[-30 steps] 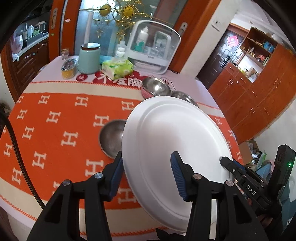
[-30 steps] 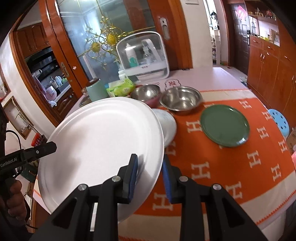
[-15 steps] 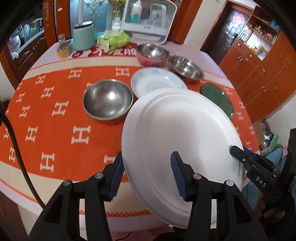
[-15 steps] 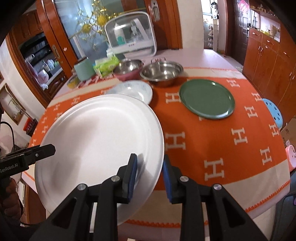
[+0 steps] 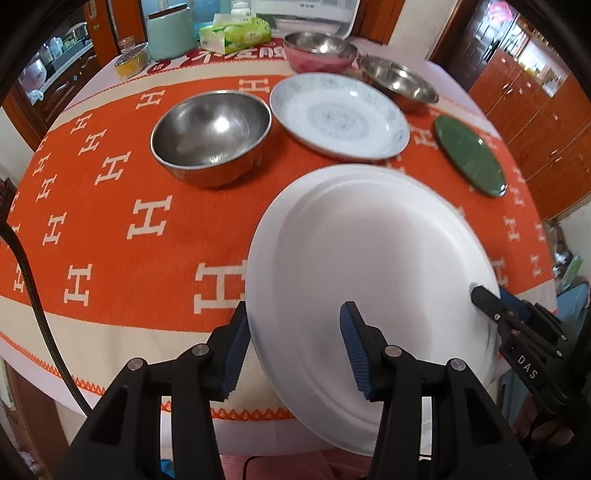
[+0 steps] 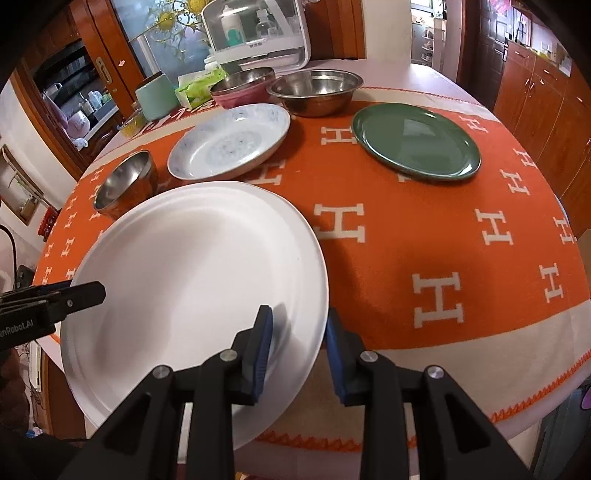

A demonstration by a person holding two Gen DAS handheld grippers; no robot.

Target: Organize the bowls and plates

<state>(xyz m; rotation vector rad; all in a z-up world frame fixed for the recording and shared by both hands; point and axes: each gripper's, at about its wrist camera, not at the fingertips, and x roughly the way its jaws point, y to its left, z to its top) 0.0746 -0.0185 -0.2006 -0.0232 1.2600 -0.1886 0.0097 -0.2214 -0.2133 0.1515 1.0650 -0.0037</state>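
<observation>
The big white plate (image 5: 369,258) is carried between both tongs above the near edge of the counter (image 6: 443,229); its nearest rim drops out of sight behind the black arms of the tongs in both views. The left tongs (image 5: 295,343) straddle the plate's left rim, one blue pad below the edge and one on top, standing fairly wide, and whether the pads actually press cannot be told. The right tongs (image 6: 298,339) sit narrowly closed on the opposite rim, a pad on each face, gripping it. Both point steeply down at the orange cloth (image 5: 147,258).

Beyond the white plate, a steel bowl (image 5: 210,136) stands to its far left, and a patterned plate (image 5: 340,118) lies straight behind it. A green plate (image 6: 415,142) lies off to the far right. Farther still, a pink bowl (image 5: 319,51) and a wide steel bowl (image 6: 314,90) stand side by side; their contact is unclear. A tissue pack (image 5: 236,33) and mint canister (image 5: 170,31) are cut off at the frame's top.
</observation>
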